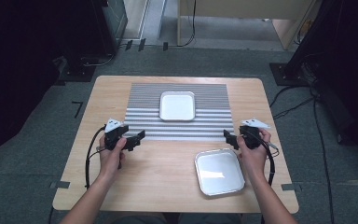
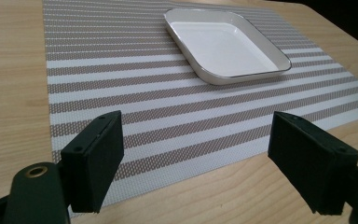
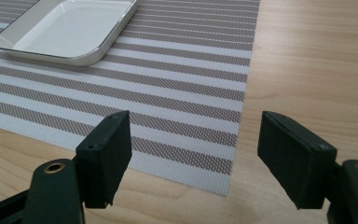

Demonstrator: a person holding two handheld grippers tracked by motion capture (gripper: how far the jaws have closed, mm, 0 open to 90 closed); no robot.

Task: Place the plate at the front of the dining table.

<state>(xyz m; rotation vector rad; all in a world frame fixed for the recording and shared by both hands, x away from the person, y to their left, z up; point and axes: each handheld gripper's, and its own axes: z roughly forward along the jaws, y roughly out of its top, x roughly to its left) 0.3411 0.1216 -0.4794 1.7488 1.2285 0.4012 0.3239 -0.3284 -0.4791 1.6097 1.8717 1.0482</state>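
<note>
**Both grippers held wide at the near edge of the striped mat**

The wooden table carries a striped placemat whose long axis runs from the person's left to right, its stripes lying the same way. On the mat's far half sits a white tray, nearly square with rounded corners, its sides square with the mat. A second white tray rests on bare wood near the front right, turned slightly off the table's edges.

The left gripper is held at the mat's near left corner and points inward to the right. The right gripper is held at the near right corner and points inward to the left, just beyond the second tray. Both sets of jaws stand well apart with nothing between them.

The left gripper view cuts off the mat's right end and the tray's far edge; the right gripper view clips the tray at the top and left. The high view alone takes in the front tray and both forearms. Whether the jaws touch the mat I cannot tell.
</note>
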